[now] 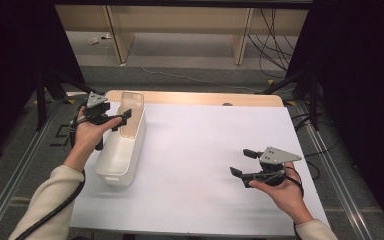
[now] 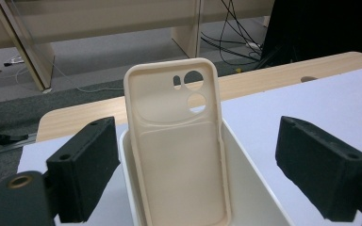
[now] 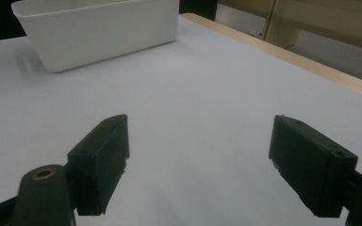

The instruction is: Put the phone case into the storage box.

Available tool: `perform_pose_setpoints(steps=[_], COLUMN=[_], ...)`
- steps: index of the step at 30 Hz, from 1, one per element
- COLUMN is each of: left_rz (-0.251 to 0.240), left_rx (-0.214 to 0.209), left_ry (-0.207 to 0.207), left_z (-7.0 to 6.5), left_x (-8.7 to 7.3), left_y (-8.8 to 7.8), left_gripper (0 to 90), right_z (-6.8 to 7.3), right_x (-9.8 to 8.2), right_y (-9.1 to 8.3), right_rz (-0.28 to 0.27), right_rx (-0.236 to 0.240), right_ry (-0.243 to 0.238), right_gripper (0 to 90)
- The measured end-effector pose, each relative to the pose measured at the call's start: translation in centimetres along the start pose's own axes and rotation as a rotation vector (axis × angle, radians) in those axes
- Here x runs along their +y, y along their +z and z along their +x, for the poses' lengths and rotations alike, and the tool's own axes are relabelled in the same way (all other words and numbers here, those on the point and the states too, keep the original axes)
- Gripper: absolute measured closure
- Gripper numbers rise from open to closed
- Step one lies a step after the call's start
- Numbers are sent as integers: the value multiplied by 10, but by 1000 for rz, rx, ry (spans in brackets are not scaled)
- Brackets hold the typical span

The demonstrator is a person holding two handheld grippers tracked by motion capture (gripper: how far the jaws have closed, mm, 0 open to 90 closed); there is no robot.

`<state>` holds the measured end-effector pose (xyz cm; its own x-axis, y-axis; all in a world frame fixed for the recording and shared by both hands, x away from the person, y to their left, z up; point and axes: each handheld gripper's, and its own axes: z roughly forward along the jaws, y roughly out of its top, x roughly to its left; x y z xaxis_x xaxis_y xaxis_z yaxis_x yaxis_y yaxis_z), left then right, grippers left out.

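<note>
- The left gripper view shows the case's [image 2: 176, 141] inside, with three holes near its top. The high view shows the whole table [image 1: 205, 165] and both hands.
- The white bin [image 1: 122, 150] sits on the table's left side. Nothing lies between the case and the left gripper [image 1: 122, 118].
- The case stands upright in the bin, leaning on its far end. The left gripper's jaws are wide apart, one on each side, not touching it.
- The right gripper [image 1: 244, 163] is well apart from the bin, above bare table, jaws wide apart too.

Lab: black curtains [image 1: 10, 60], loose floor cables [image 1: 275, 45], rig rails [image 1: 330, 155].
</note>
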<state>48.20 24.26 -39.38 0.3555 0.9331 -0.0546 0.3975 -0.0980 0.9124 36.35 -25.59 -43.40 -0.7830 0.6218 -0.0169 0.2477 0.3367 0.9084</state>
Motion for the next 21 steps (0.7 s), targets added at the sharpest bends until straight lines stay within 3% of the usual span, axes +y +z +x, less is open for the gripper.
perform_pose_setpoints(steps=[21], left_rz=[-20], left_rx=[-14], left_ry=[19], left_z=[-9], left_x=[-8], left_y=[-15], left_gripper=[143], right_z=[0], right_x=[1], right_y=[0], right_rz=[-1], right_rx=[-3], right_ry=[0], right_gripper=[219])
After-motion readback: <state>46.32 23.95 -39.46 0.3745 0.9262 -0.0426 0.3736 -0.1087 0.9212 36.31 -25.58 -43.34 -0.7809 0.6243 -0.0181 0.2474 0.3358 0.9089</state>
